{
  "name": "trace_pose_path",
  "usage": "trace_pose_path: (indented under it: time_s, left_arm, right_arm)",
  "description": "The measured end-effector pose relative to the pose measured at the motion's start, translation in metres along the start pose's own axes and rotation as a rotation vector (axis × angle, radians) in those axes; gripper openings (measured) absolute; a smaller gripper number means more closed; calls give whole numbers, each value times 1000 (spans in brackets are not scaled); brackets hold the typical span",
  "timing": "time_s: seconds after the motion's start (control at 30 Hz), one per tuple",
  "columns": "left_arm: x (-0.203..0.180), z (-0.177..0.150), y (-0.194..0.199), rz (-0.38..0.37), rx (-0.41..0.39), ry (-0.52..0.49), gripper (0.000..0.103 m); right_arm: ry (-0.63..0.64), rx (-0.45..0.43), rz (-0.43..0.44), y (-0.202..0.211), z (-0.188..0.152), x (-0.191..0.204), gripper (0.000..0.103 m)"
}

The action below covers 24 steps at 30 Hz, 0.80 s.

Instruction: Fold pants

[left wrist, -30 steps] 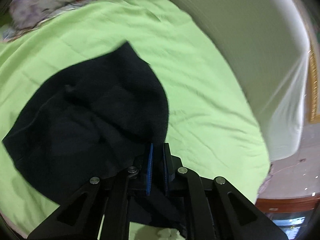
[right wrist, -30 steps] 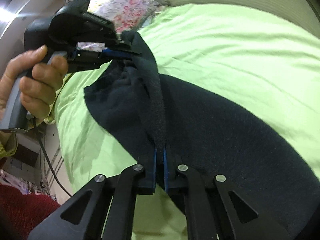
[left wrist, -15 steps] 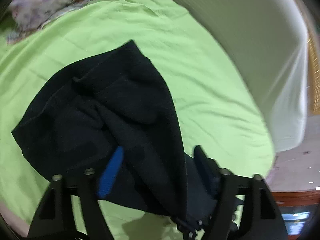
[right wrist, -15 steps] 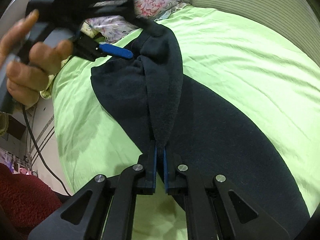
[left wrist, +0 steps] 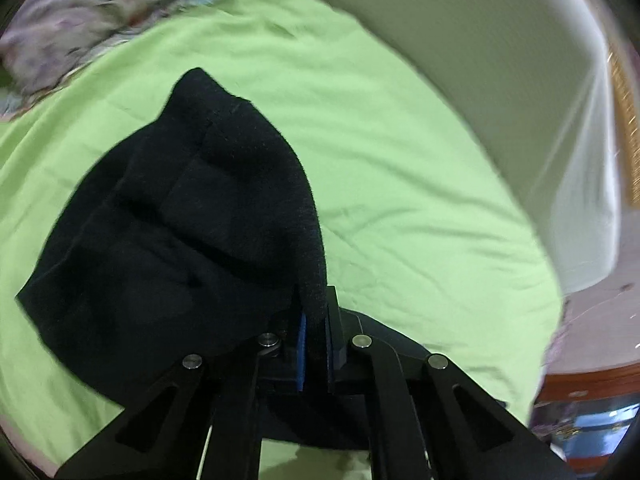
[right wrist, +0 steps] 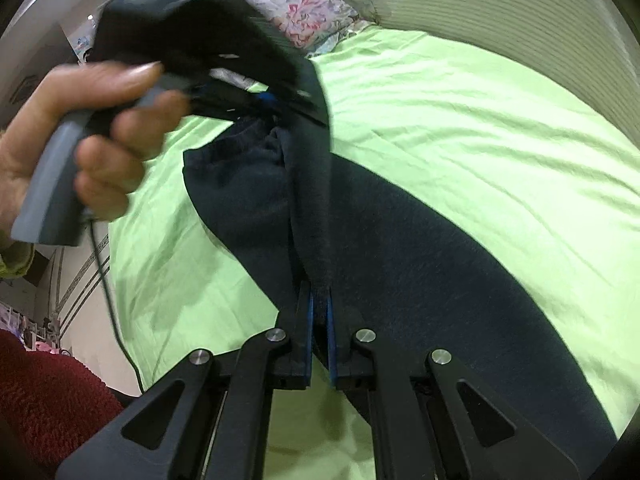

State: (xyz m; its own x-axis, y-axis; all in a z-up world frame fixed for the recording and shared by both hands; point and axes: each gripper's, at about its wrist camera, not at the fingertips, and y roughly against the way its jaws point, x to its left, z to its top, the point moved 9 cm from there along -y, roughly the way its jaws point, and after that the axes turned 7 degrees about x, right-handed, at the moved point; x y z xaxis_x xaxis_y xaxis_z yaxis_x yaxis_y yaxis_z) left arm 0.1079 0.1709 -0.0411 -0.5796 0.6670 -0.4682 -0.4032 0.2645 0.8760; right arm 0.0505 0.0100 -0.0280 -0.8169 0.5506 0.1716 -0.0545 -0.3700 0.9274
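Note:
Dark navy pants (left wrist: 172,240) lie on a lime green bed sheet (left wrist: 400,160). My left gripper (left wrist: 314,320) is shut on a thick edge of the pants, which rises from its jaws. In the right wrist view the pants (right wrist: 420,248) stretch away to the right. My right gripper (right wrist: 319,304) is shut on another part of the same edge. The left gripper (right wrist: 280,104), held by a hand, shows there too, lifting the cloth above the bed.
A floral pillow (right wrist: 304,12) lies at the head of the bed, seen also in the left wrist view (left wrist: 80,20). A pale ribbed headboard (right wrist: 500,12) stands behind. The bed edge and floor (right wrist: 72,280) lie to the left. A cable (right wrist: 108,280) hangs from the left gripper.
My left gripper opened half a second ago and has shut again on the pants' edge. It moved nearer to the right gripper. The right gripper stayed shut on the cloth.

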Motion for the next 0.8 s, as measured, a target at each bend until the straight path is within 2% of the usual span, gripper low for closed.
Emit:
trace_pose_path:
  time_s: [0.07, 0.2, 0.3, 0.53, 0.8]
  left_arm:
    - [14, -11, 19, -75, -25, 20, 5]
    - [46, -35, 31, -143, -29, 61, 4]
    - [69, -49, 20, -163, -23, 83, 5]
    - [99, -49, -12, -260, -19, 117, 5]
    - [115, -58, -22, -283, 12, 110, 8]
  right_arm:
    - [14, -1, 2, 2, 1, 0, 6]
    - [43, 31, 4, -4, -1, 2, 6]
    - [52, 67, 5, -12, -3, 5, 6]
    - [93, 131, -21, -26, -5, 11, 6]
    - [95, 202, -31, -40, -9, 17, 7]
